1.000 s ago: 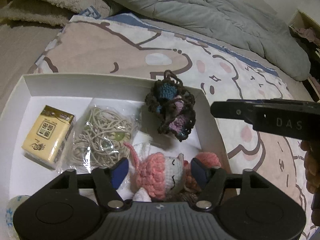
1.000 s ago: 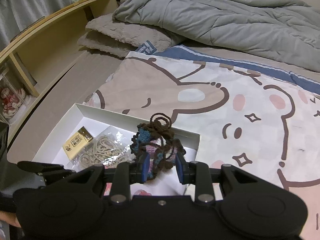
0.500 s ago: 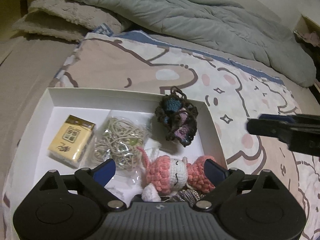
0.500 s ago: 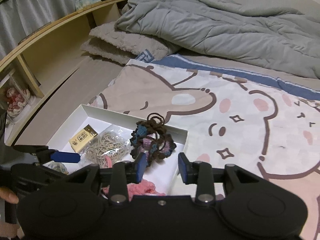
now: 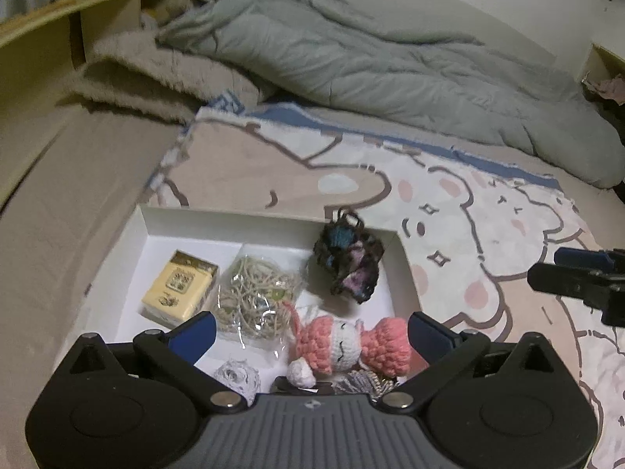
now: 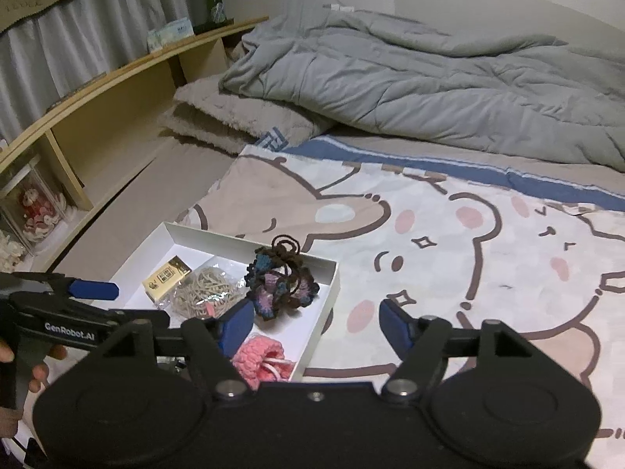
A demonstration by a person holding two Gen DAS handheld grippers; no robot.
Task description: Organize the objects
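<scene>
Both grippers empty now, held above the white box (image 5: 269, 222) on the bed (image 6: 129, 211). Left gripper (image 5: 310, 330) spread to its widest, jaws just been opening, with nothing pressed between the blue pads; the pink crochet doll (image 5: 347, 346) seen between them but lying loose in the box below. Right gripper (image 6: 312, 322) also parted, jaws just been opening, nothing held; the dark crochet piece (image 6: 283, 283) seen a little beyond its left pad, resting in the far right corner of the box against the wall.

Inside the box, from left to right in the left wrist view: a small yellow packet (image 5: 177, 291), a clear bag of beige cord (image 5: 256, 299), then the dark crochet piece (image 5: 347, 262), and nearer to the camera the pink doll. Also a small white lacy thing (image 5: 238, 377) and some grey yarn (image 5: 361, 385) at the near edge, partly hidden behind the gripper body, so hard to name with certainty.

Judging from this, most of the sorting looks done: everything small in view already sits inside the box, and the cartoon blanket (image 6: 449, 234) around it shows no loose item. Possibly more things lying outside the views; cannot tell. Remaining work, if any, probably only tidying the pieces inside, or closing the box, though no lid to be seen.
</scene>
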